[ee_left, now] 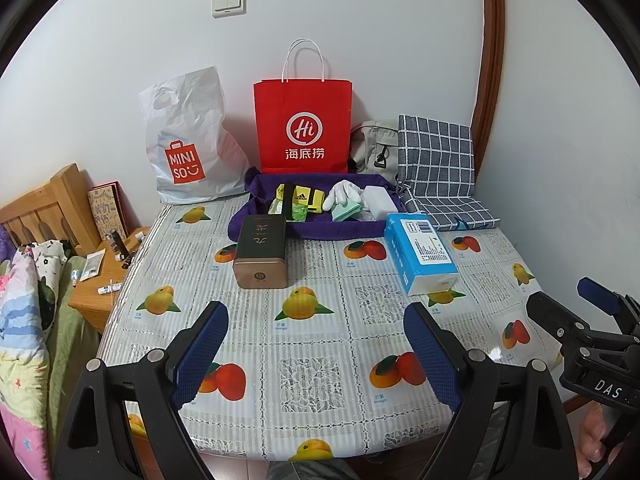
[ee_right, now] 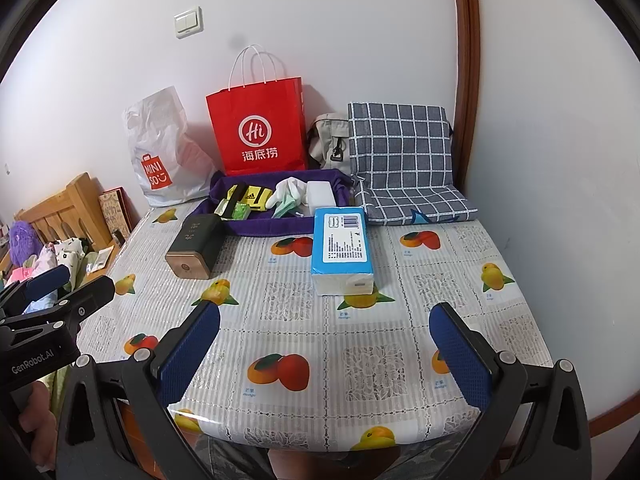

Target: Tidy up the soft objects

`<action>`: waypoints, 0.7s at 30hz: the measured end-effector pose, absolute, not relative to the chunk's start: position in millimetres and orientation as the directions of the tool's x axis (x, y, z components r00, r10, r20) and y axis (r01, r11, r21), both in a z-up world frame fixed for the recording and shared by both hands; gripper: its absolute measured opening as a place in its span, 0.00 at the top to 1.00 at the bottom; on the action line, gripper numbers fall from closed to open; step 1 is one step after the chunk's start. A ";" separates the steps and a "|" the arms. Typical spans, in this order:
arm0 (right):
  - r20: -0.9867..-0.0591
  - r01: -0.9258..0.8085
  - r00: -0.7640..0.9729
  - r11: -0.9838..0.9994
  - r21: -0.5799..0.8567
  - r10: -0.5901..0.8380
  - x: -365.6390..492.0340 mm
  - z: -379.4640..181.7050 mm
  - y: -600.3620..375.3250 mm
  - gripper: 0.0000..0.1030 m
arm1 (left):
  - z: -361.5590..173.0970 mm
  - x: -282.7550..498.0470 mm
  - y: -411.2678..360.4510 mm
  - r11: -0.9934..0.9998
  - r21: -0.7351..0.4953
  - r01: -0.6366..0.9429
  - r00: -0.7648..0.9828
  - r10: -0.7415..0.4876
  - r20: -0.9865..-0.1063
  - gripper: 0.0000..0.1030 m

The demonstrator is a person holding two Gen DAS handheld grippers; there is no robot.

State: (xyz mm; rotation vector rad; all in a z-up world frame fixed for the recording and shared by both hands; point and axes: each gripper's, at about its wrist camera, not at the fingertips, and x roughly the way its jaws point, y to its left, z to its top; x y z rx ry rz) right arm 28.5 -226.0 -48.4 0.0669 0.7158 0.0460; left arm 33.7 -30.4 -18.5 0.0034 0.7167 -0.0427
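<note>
We see the purple tray [ee_left: 260, 232] of soft items at the table's [ee_left: 320, 340] far edge, long axis running left-right. Our left gripper [ee_left: 316, 344] and right gripper [ee_right: 324, 344] hover wide open, holding nothing.

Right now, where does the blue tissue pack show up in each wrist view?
Left wrist view: blue tissue pack lies right of centre, on the fruit-print tablecloth.
Right wrist view: blue tissue pack lies near the centre, just right of the middle.
Shared landmark: the red paper bag standing against the wall behind it.
</note>
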 end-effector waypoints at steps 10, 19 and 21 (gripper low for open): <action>-0.653 -0.019 0.754 0.997 0.077 0.065 28.2 -48.4 -225.5 0.00 | -18.4 33.9 -30.0 0.999 -0.012 0.040 0.753 -0.038 -0.657 0.14; -0.652 -0.018 0.755 0.997 0.078 0.065 28.3 -46.4 -225.3 0.00 | -18.1 33.7 -29.8 0.999 -0.011 0.039 0.754 -0.037 -0.656 0.14; -0.652 -0.019 0.755 0.997 0.079 0.066 28.9 -45.6 -225.2 0.00 | -18.3 33.7 -29.9 0.999 -0.010 0.038 0.754 -0.036 -0.656 0.14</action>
